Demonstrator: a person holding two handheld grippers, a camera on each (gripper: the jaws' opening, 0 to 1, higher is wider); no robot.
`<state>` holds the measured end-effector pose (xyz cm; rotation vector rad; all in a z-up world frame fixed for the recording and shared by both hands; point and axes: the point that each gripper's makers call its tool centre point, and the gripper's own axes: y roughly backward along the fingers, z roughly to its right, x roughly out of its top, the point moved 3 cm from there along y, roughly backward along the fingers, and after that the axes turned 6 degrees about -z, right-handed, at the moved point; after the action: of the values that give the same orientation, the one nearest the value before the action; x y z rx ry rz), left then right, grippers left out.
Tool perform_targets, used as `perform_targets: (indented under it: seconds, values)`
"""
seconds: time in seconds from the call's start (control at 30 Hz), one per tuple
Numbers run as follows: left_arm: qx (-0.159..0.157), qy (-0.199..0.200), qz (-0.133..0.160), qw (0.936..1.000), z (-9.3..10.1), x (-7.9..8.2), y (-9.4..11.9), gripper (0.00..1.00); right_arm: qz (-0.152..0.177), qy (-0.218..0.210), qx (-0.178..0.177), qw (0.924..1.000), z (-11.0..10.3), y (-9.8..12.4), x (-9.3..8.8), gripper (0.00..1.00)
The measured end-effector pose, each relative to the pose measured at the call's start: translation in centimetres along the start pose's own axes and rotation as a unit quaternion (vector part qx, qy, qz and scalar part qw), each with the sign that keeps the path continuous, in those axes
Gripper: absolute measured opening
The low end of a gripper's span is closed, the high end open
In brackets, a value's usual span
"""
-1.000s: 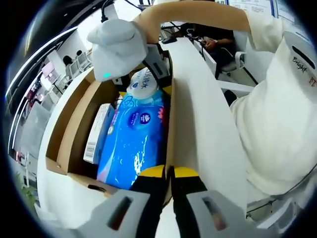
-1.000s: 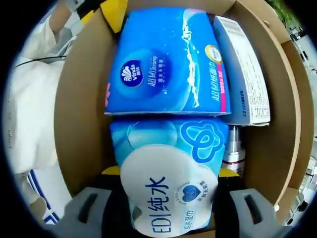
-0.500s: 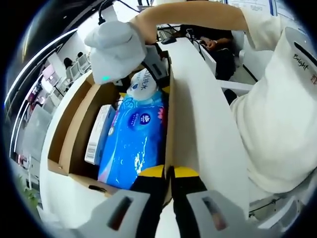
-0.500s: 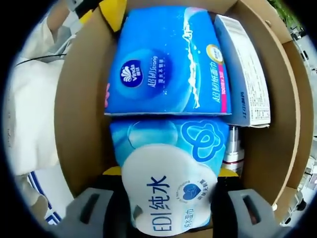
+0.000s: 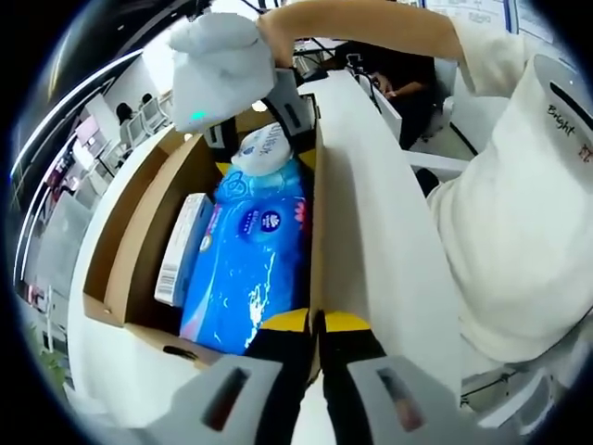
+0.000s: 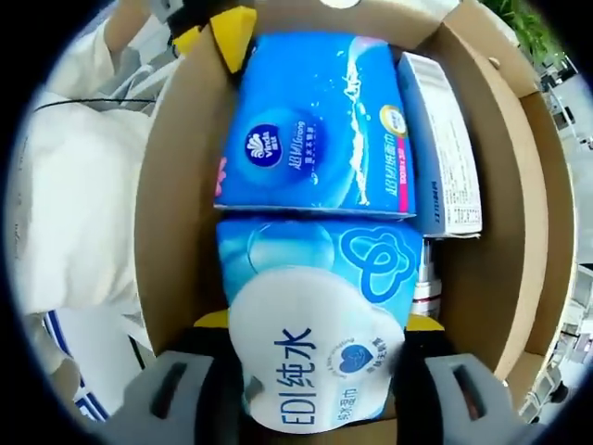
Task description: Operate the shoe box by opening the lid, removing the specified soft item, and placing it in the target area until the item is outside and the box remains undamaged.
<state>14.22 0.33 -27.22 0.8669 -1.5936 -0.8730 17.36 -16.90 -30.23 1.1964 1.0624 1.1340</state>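
Note:
The brown shoe box (image 5: 139, 232) stands open on a white table. My left gripper (image 5: 317, 323) is shut on the box's near side wall, yellow pads on both sides of the cardboard. Inside lie a blue tissue pack (image 5: 250, 269) and a white carton (image 5: 181, 246). At the far end, a white-gloved hand holds my right gripper (image 5: 278, 116) over a wet wipes pack (image 5: 264, 153). In the right gripper view, my right gripper (image 6: 315, 324) is shut on that blue wet wipes pack (image 6: 315, 352) with its white lid, above the tissue pack (image 6: 315, 130) and the carton (image 6: 445, 158).
A person in a white shirt (image 5: 519, 232) stands close on the right of the box. The white table (image 5: 380, 213) runs along the box's side. A metal bottle top (image 6: 424, 292) sits beside the wipes. Seated people (image 5: 408, 83) are in the background.
The right gripper has lifted with the wet wipes pack; in its view the box and tissue pack have shrunk. The gloved hand has risen. The left gripper still holds the wall.

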Motion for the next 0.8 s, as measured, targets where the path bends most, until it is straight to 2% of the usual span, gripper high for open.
perform_targets:
  seconds: [0.07, 0.1, 0.23, 0.33, 0.37, 0.43, 0.73, 0.8]
  values:
    - [-0.004, 0.000, -0.004, 1.0000, 0.0, 0.0, 0.0, 0.02, 0.001, 0.001, 0.003, 1.0000, -0.1, 0.2, -0.2, 0.65]
    - [-0.004, 0.000, -0.005, 1.0000, 0.0, 0.0, 0.0, 0.02, 0.015, 0.002, -0.002, 0.9999, -0.1, 0.1, 0.0, 0.65]
    - [-0.004, 0.001, -0.003, 1.0000, 0.0, 0.0, 0.0, 0.02, -0.001, 0.001, 0.000, 1.0000, -0.1, 0.0, -0.2, 0.64]
    - [-0.004, 0.000, -0.003, 1.0000, 0.0, 0.0, 0.0, 0.02, 0.004, 0.004, -0.006, 1.0000, -0.1, 0.0, -0.1, 0.64]
    - [-0.004, 0.000, -0.003, 1.0000, 0.0, 0.0, 0.0, 0.02, 0.016, 0.008, -0.009, 0.9998, 0.4, 0.1, 0.1, 0.62]
    - [-0.005, 0.001, -0.003, 1.0000, 0.0, 0.0, 0.0, 0.02, 0.013, 0.003, -0.008, 0.9999, 0.4, 0.0, 0.0, 0.62]
    - [0.002, 0.000, 0.003, 1.0000, 0.0, 0.0, 0.0, 0.02, 0.009, -0.015, 0.029, 0.9994, 0.3, -1.1, 0.2, 0.63]
    - [0.001, 0.003, 0.001, 1.0000, 0.0, 0.0, 0.0, 0.02, 0.008, -0.011, 0.028, 0.9995, -0.5, -1.2, 0.1, 0.64]
